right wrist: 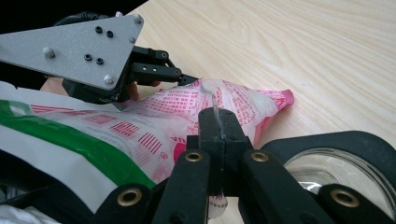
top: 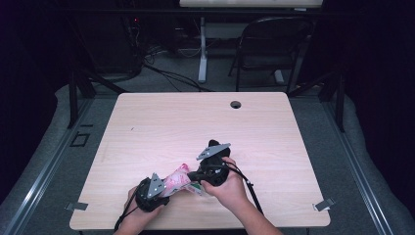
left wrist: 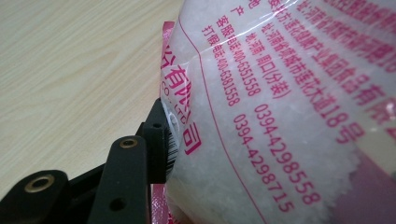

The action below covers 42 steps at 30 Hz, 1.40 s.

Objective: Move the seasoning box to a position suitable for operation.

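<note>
A clear plastic bag (top: 177, 179) of white grains with pink print is held above the table's front edge between both grippers. My left gripper (top: 168, 189) is shut on its lower end; one black finger (left wrist: 156, 133) presses into the bag (left wrist: 280, 116), and the other is hidden behind it. My right gripper (right wrist: 218, 122) has its jaws together, pinching a thin fold of the bag's film (right wrist: 187, 109). Beyond it, the left gripper (right wrist: 184, 78) clamps the bag under its grey plate. A white and green stretch of packaging (right wrist: 70, 144) lies close to the right gripper's camera.
The light wooden table (top: 195, 122) has a round cable hole (top: 236, 104) near its far edge. A folding chair (top: 274, 44) and a desk leg stand on the floor behind. Metal clips sit at the front corners.
</note>
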Available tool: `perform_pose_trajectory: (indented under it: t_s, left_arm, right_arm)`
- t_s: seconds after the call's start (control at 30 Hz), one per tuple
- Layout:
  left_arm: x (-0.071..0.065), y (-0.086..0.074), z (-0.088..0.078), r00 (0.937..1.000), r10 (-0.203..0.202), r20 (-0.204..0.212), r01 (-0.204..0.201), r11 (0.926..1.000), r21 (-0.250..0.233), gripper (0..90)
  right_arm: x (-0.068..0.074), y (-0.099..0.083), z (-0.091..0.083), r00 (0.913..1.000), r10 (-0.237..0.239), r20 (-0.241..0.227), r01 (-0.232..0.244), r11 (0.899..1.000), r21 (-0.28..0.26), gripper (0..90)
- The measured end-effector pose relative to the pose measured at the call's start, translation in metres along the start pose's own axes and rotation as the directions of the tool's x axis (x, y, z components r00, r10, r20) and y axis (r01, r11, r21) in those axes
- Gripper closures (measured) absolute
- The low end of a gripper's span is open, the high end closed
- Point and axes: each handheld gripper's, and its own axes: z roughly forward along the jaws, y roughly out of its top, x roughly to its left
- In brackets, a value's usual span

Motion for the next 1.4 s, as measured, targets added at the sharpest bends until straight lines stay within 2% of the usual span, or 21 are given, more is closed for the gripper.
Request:
perform_pose_trajectory:
  t_s: [0.3, 0.4, 0.63, 0.97, 1.13, 1.4]
  left_arm:
    - [0.004, 0.007, -0.009, 0.9992, 0.018, -0.035, -0.019, 0.9997, -0.013, 56.1]
    - [0.005, 0.008, -0.011, 0.9990, 0.014, -0.042, -0.015, 0.9997, -0.021, 56.1]
    - [0.006, 0.009, -0.011, 0.9988, 0.015, -0.046, -0.016, 0.9996, -0.023, 56.1]
    - [0.011, 0.021, -0.015, 0.9970, 0.028, -0.072, -0.032, 0.9985, -0.045, 56.2]
    - [0.014, 0.032, -0.013, 0.9919, 0.077, -0.101, -0.082, 0.9957, -0.043, 56.3]
    - [0.018, 0.048, -0.004, 0.9790, 0.141, -0.147, -0.148, 0.9883, -0.036, 56.5]
  right_arm:
    - [0.002, 0.009, -0.005, 0.9999, -0.008, -0.010, 0.008, 1.000, -0.025, 90.0]
    - [0.002, 0.013, -0.007, 0.9998, -0.011, -0.016, 0.011, 0.999, -0.030, 90.0]
    - [0.003, 0.016, -0.007, 0.9998, -0.021, -0.005, 0.021, 0.999, -0.029, 90.0]
    - [0.004, 0.027, -0.014, 0.9992, -0.041, 0.005, 0.041, 0.998, -0.041, 90.0]
    - [-0.002, 0.034, -0.021, 0.9994, -0.033, 0.012, 0.034, 0.998, -0.051, 90.0]
    - [-0.019, 0.038, -0.029, 0.9998, -0.011, 0.020, 0.012, 0.998, -0.069, 90.0]
